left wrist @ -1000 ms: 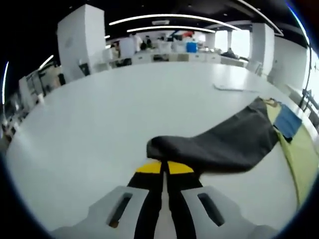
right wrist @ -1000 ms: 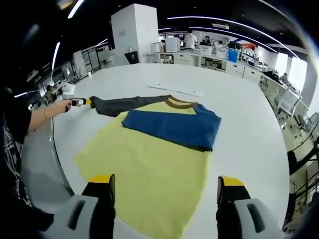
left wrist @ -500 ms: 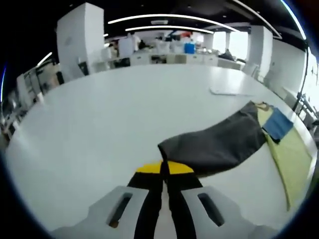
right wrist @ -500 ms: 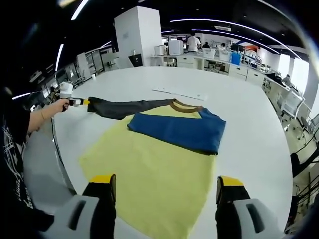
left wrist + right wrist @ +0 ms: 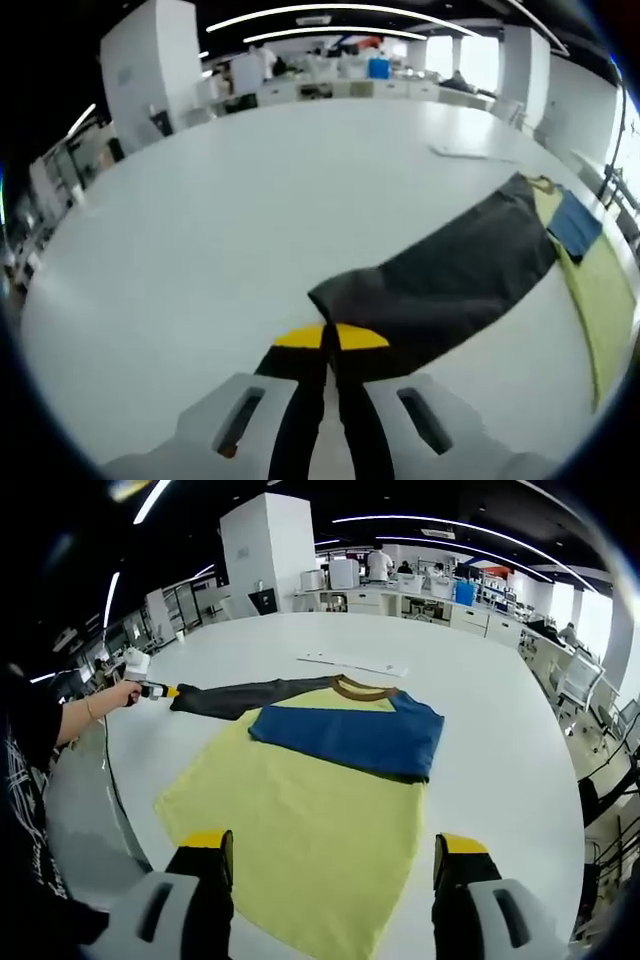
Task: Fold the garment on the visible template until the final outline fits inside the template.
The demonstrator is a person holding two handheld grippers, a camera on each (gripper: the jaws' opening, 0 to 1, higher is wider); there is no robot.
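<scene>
Left tongs (image 5: 330,338) clamp the grey sleeve (image 5: 440,285), right tongs (image 5: 333,855) wide — overpulling could drag the shirt (image 5: 310,790) askew.

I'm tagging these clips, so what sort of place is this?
Probably an open-plan lab or workshop: a big white table with a shirt, benches with equipment behind, and strip lights overhead.
</scene>
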